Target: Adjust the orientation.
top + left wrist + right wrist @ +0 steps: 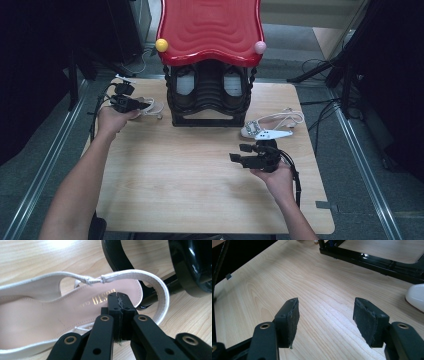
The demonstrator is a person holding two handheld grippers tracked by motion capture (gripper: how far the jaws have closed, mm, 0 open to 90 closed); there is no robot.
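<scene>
Where the person's forearms come in from the near edge of the wooden table (200, 185), the right gripper (239, 153) hangs over the bare boards on the right half, its jaws spread wide apart with nothing between them; the right gripper view shows the two dark pads (291, 320) held above the wood grain. Just beyond that gripper, near the right edge, lies a white slingback shoe (265, 131) on its side, its thin strap looping outward toward the back, and its white toe peeps in at the right margin of the right gripper view. Farther off on the left, the left gripper (148, 105) is at a second white shoe (154, 107) that sits on the table just beside the black shoe rack (207, 92). In the left gripper view its jaws are pressed together over the shoe's heel end, above the pale insole (37, 322) with gold lettering; whether they pinch the shoe's edge or only meet above it I cannot tell. The heel strap (160, 290) arches round behind them. At the far edge the rack carries a red wavy top (210, 27) with a yellow ball (161, 45) and a pink ball (260, 47) at its front corners.
</scene>
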